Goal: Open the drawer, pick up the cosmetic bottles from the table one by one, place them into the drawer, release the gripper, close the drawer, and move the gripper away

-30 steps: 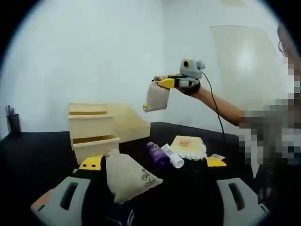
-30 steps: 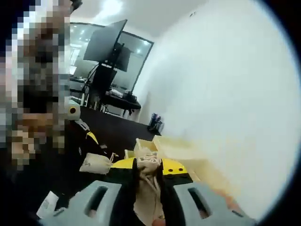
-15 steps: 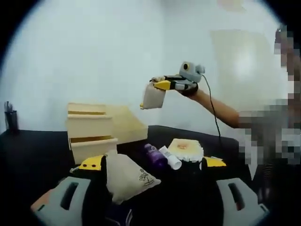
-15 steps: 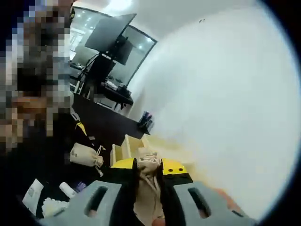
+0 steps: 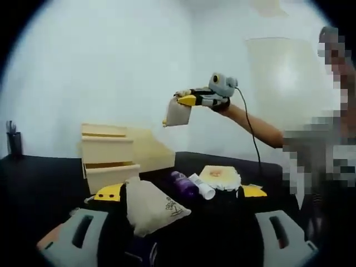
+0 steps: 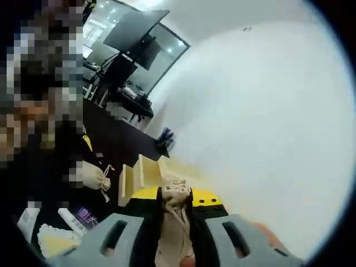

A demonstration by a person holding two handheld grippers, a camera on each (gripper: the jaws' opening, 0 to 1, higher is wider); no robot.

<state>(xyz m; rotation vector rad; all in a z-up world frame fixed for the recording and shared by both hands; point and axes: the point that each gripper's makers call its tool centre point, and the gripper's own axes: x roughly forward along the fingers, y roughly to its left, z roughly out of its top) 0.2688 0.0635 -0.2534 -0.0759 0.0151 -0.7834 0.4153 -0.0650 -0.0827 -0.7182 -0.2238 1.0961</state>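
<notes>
Now my right tool is clamped on one pouch high above the drawers, my left tool pinches another pouch over the counter, so I should lower each gently into the open drawer

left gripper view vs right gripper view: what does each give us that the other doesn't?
Left gripper view: the right gripper seen from outside, held high in the air, its cloth pouch hanging below the jaws; also the left gripper, one jaw against a printed pouch.

Right gripper view: a close look down its own jaws shut on the pouch's gathered neck, plus a monitor on a stand in the room behind.

Shared: the wooden drawer unit, the purple bottle, the white tube and the black table.
</notes>
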